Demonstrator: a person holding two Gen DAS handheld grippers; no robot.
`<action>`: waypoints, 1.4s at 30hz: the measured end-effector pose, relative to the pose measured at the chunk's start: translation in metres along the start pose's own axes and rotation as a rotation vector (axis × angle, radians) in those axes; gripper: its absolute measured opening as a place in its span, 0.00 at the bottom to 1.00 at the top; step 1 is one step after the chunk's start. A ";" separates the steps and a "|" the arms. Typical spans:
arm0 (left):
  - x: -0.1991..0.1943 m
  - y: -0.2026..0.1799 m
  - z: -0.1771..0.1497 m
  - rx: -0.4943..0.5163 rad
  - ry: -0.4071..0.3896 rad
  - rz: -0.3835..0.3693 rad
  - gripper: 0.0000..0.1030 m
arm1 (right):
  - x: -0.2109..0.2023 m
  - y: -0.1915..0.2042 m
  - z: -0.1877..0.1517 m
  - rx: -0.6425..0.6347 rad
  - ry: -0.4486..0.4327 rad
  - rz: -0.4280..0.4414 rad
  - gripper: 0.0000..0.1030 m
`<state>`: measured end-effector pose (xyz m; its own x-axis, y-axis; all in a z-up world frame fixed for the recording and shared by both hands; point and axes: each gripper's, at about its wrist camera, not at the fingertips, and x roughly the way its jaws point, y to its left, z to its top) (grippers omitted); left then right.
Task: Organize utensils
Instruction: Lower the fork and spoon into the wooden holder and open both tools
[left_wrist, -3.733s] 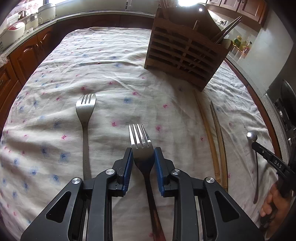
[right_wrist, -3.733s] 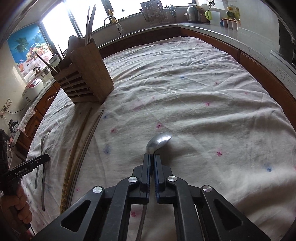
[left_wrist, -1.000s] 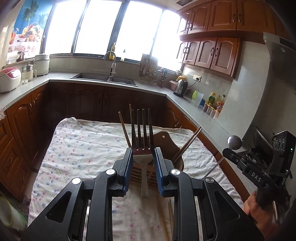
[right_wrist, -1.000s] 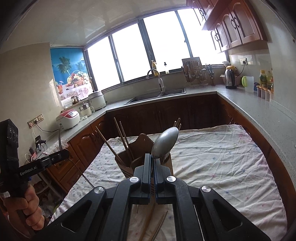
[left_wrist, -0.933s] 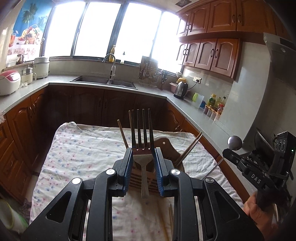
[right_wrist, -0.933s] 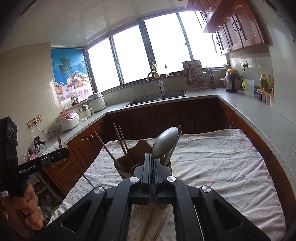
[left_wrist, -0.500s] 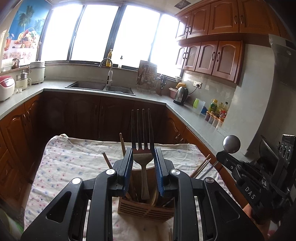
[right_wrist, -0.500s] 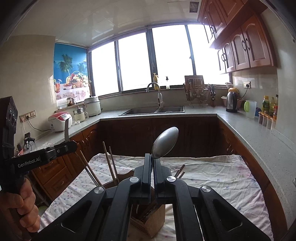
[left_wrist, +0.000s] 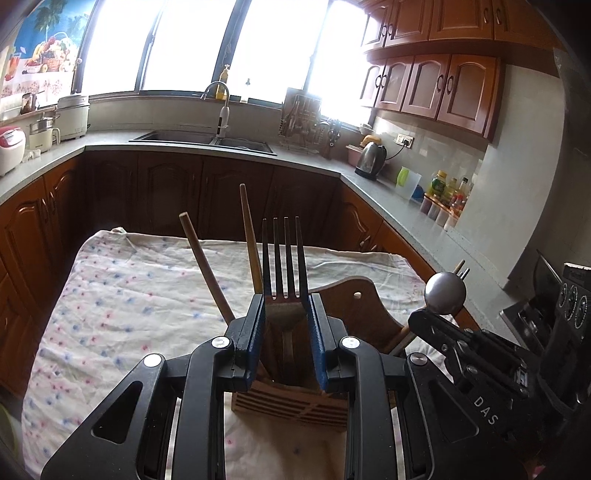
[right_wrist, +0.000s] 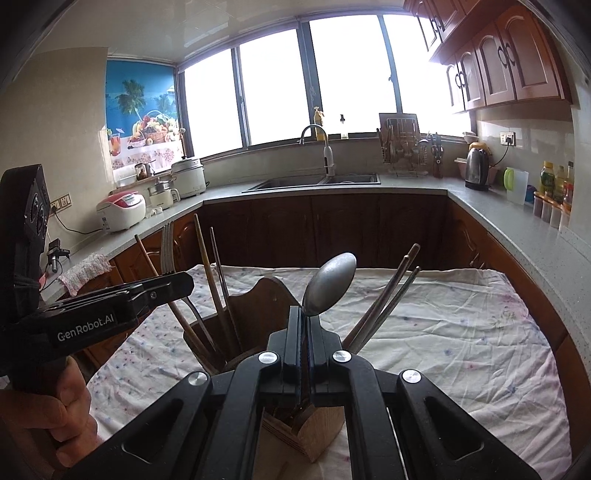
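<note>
1. Left wrist view: we are clamping a fork upright in our left gripper, tines pointing up, its neck pinched between the blue pads.
2. We are holding it directly over the wooden holder, which is standing on the flowered cloth covering the table. The fork's handle is running down behind the fingers toward the holder; we cannot tell whether its end is already inside a slot.
3. Two wooden chopsticks are leaning out of the holder just left of the fork.
4. Our right gripper is showing at the right edge of this view, gripping a spoon with the round bowl uppermost.
5. Right wrist view: we are squeezing the spoon by its neck in the right gripper, jaws pressed almost together, bowl tilting up and slightly right.
6. We are holding the spoon above the holder, whose curved back is rising just left of the fingers. Its lower handle is hidden by the gripper body.
7. Chopsticks are sticking out on both sides: a light pair on the left, a darker pair slanting right.
8. Our left gripper is reaching in from the left edge with the fork tines rising above it, and our hand is wrapping its grip.
</note>
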<state>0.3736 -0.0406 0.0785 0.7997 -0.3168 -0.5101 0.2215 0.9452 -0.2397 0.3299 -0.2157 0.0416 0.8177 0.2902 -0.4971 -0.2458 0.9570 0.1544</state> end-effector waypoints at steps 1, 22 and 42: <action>0.001 0.001 -0.002 -0.001 0.003 -0.004 0.21 | 0.002 0.001 -0.002 0.001 0.008 0.003 0.02; 0.022 0.003 -0.031 -0.010 0.074 -0.025 0.21 | 0.021 -0.011 -0.023 0.049 0.115 0.044 0.03; 0.015 0.008 -0.029 -0.051 0.103 -0.030 0.21 | 0.011 -0.021 -0.024 0.106 0.107 0.069 0.09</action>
<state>0.3715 -0.0402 0.0446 0.7312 -0.3539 -0.5832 0.2137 0.9307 -0.2968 0.3313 -0.2323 0.0119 0.7393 0.3597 -0.5693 -0.2386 0.9305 0.2781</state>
